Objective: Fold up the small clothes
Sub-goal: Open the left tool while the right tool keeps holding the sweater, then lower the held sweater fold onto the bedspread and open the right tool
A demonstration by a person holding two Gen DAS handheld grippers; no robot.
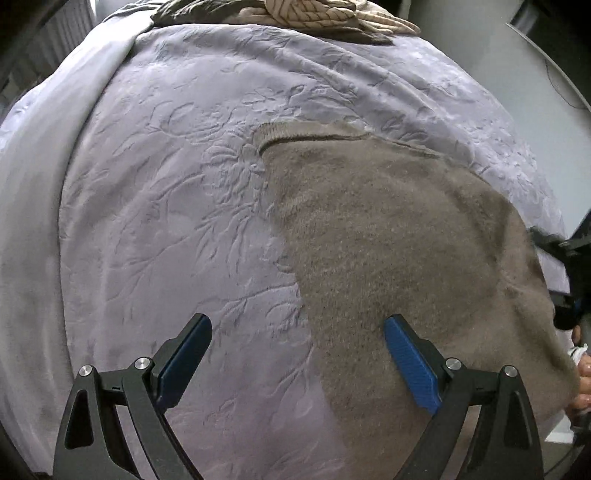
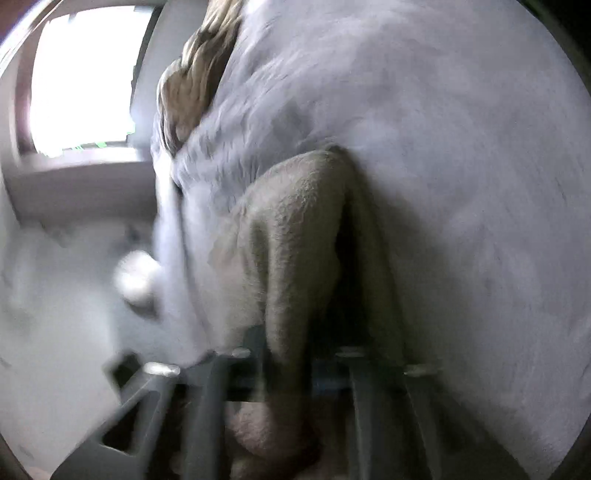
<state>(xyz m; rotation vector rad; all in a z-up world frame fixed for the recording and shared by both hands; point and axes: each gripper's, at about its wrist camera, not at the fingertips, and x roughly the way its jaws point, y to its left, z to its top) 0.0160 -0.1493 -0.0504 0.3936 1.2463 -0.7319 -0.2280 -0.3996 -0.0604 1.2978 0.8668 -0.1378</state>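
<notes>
A fuzzy taupe knit garment point(image 1: 388, 240) lies spread on the lilac embossed bedspread point(image 1: 166, 184), its ribbed hem towards the far side. My left gripper point(image 1: 298, 320) hovers open over the garment's left edge, with one finger above the bedspread and the other above the knit, and nothing between them. In the blurred right wrist view, my right gripper point(image 2: 295, 354) is shut on a bunched fold of the same garment point(image 2: 295, 221), which rises from the bedspread point(image 2: 443, 147). The right gripper's dark frame point(image 1: 569, 254) shows at the garment's right edge.
A heap of striped beige clothes point(image 1: 314, 14) lies at the bed's far end, also visible as a tan heap point(image 2: 195, 81). A person's hand point(image 1: 583, 369) is at the right border. A bright window point(image 2: 81, 81) and pale floor lie beyond the bed's edge.
</notes>
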